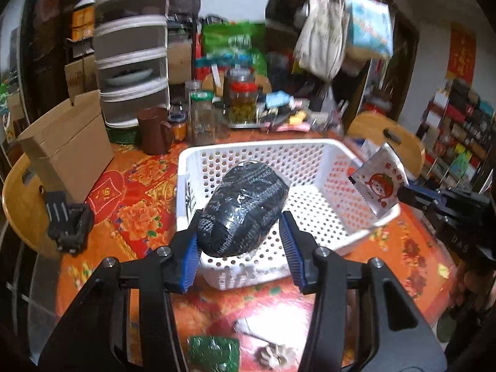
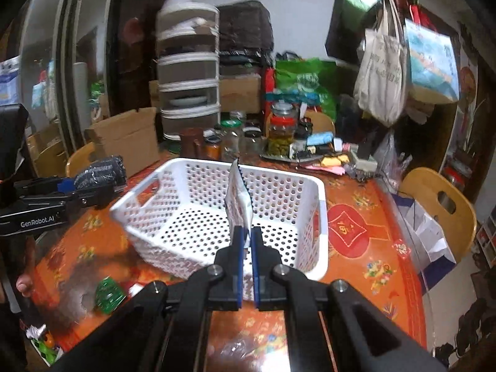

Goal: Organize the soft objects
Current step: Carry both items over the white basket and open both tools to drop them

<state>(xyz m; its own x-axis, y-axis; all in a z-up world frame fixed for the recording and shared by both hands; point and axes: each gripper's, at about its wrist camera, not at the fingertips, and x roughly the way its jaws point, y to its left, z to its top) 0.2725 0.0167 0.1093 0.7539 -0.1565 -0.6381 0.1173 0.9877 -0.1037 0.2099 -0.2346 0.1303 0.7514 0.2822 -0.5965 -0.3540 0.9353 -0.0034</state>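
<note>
A white perforated basket [image 1: 313, 152] stands on the orange floral table; it also shows in the right wrist view [image 2: 173, 167]. My left gripper [image 1: 240, 240] has its jaws spread wide around a dark knitted bundle wrapped in clear film [image 1: 245, 207], which hangs over the basket's near rim; only the left pad seems to touch it. My right gripper [image 2: 247, 238] is shut on a white sachet with an orange cartoon face [image 1: 376, 186], held edge-on [image 2: 238, 198] over the basket. In the right wrist view the bundle [image 2: 100, 172] sits at the left gripper's tips.
A green packet [image 1: 214, 352] and a small white item [image 1: 272, 353] lie on the table near me. Behind the basket stand jars [image 1: 243, 99], a brown jug [image 1: 155, 130], a cardboard box [image 1: 66, 145] and a drawer unit [image 1: 131, 46]. Wooden chairs [image 2: 440, 204] flank the table.
</note>
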